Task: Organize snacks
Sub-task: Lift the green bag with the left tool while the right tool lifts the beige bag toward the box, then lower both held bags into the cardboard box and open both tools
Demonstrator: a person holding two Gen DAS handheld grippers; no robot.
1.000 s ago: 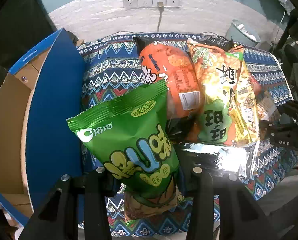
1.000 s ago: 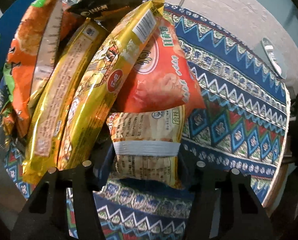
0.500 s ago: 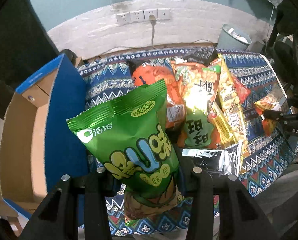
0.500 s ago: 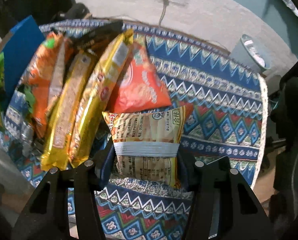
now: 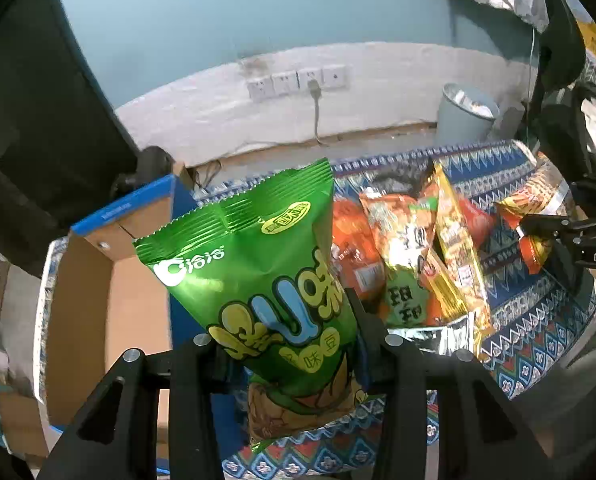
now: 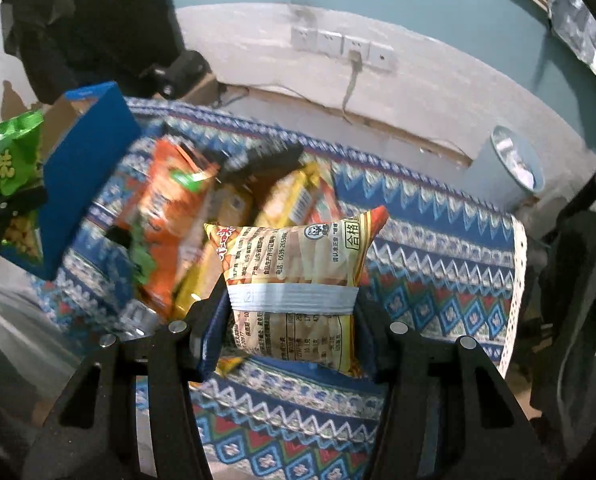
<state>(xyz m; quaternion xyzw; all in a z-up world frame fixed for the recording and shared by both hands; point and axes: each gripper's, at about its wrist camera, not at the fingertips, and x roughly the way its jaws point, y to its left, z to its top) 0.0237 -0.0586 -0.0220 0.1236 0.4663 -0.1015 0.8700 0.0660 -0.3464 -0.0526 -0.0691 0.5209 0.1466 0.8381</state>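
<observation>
Both grippers hold 1 snack bag each, lifted above the tabletop.

The left gripper [image 5: 288, 344] has its jaws clamped on the green bag [image 5: 258, 280], beside the open cardboard box [image 5: 98, 280]. The right gripper [image 6: 290, 332] has its jaws clamped on the yellow bag [image 6: 298, 276]. The other snack bags [image 5: 414, 264] lie in a pile on the patterned cloth [image 6: 438, 264].

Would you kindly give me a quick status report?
Left gripper shut on green bag. Right gripper shut on tan packet. Both lifted; cardboard box open, unobstructed.
</observation>
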